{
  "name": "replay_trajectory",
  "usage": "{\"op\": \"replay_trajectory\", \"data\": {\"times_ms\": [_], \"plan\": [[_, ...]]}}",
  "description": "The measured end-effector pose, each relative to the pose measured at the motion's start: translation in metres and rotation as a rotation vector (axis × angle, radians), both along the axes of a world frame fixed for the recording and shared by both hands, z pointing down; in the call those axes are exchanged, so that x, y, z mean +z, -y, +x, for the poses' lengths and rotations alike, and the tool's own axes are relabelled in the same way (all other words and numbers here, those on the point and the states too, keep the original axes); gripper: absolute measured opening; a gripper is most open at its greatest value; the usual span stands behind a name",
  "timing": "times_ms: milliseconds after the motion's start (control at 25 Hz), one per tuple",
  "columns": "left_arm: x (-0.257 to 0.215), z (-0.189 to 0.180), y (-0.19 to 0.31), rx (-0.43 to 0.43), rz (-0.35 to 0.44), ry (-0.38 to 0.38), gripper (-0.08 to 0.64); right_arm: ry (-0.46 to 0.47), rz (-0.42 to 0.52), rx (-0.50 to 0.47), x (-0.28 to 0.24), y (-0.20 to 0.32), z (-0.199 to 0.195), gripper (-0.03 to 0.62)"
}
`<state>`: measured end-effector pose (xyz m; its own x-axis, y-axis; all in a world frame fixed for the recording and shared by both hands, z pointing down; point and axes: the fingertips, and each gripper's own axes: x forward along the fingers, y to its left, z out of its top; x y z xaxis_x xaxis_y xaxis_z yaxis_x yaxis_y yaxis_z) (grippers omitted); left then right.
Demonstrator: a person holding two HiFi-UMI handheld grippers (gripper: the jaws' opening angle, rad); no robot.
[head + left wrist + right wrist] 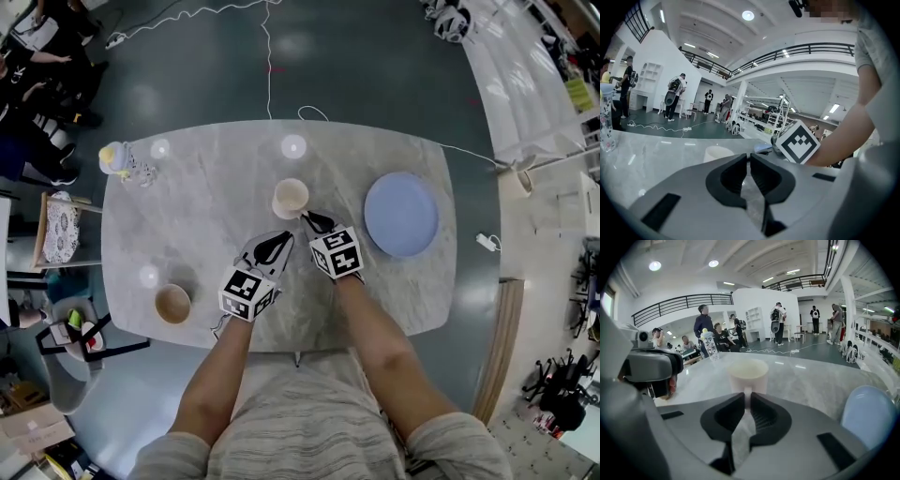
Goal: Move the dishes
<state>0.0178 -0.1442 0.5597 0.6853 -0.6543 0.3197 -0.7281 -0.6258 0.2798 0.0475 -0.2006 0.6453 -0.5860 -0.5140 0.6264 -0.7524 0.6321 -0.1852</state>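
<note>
A cream cup (pixel 291 198) stands upright near the middle of the marble table (pixel 187 216). My right gripper (pixel 312 221) points at it from the near side, with its tips just short of the cup's wall. In the right gripper view the cup (pixel 748 372) rises straight ahead and shows through the narrow slit between the jaws. Nothing is held there. My left gripper (pixel 274 247) hovers beside the right one, a little nearer to me. Its jaws also stand a thin slit apart and empty, with the cup (pixel 717 153) ahead on the left. A pale blue plate (pixel 401 214) lies to the right.
A tan bowl (pixel 173 303) sits near the table's front left edge. A patterned bottle (pixel 120 160) stands at the far left corner. Chairs and a crate with a plate stand off the left side. Cables run across the floor beyond the far edge, and people stand further off.
</note>
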Motion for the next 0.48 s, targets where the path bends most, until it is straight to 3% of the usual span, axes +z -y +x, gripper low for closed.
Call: {"op": "replay_trajectory", "data": {"times_ms": [480], "plan": [[0.000,0.068,-0.003,0.073,0.002,-0.006,0.021,-0.070,0.034,0.053,0.000,-0.011,0.087,0.054]]}}
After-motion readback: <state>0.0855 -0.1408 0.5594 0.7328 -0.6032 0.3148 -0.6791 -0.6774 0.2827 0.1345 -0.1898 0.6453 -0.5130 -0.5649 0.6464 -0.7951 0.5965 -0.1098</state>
